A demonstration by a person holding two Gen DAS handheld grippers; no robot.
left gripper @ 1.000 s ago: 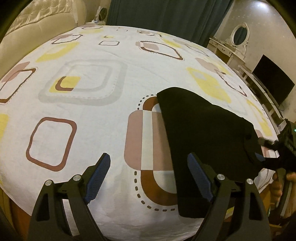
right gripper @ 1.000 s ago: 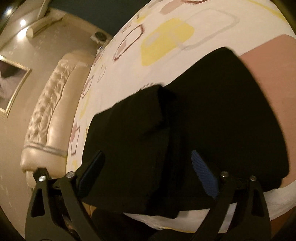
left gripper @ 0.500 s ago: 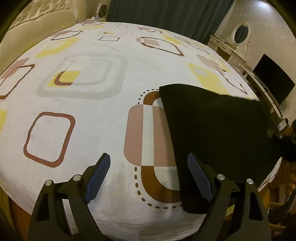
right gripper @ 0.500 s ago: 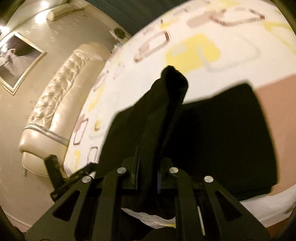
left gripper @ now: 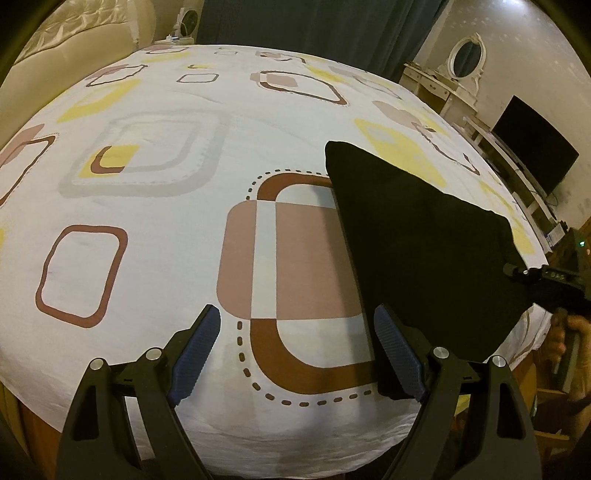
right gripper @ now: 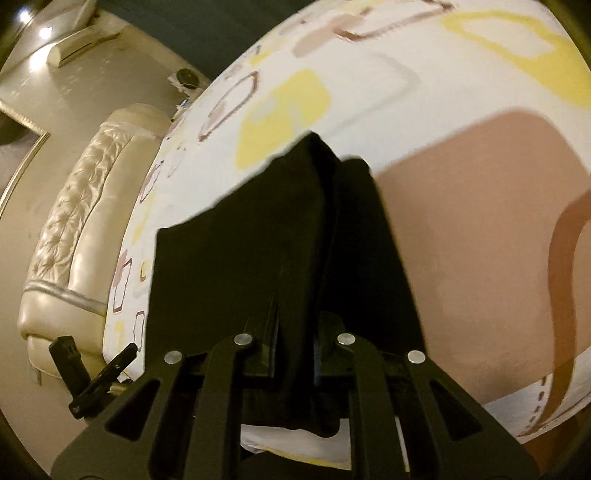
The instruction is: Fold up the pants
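Black pants [left gripper: 424,251] lie folded on the right side of the bed. Their far-right edge is raised off the sheet toward my right gripper [left gripper: 524,273]. In the right wrist view my right gripper [right gripper: 297,332] is shut on a bunched ridge of the pants [right gripper: 258,251], which rises between the jaws and drapes away over the sheet. My left gripper [left gripper: 295,317] hangs open over the bed's near edge with nothing between its fingers. Its right finger [left gripper: 395,347] sits at the near-left corner of the pants.
The bed sheet [left gripper: 147,221] is white with brown, yellow and grey squares. A cream tufted headboard [right gripper: 74,221] stands at one end. A dark curtain [left gripper: 314,26], a dressing table with an oval mirror [left gripper: 465,59] and a dark screen [left gripper: 532,147] line the far side. A hand [left gripper: 569,332] holds the right gripper.
My right gripper has shut on the edge of the pants and lifted it, carrying the fabric over the garment. My left gripper has stayed open in place.
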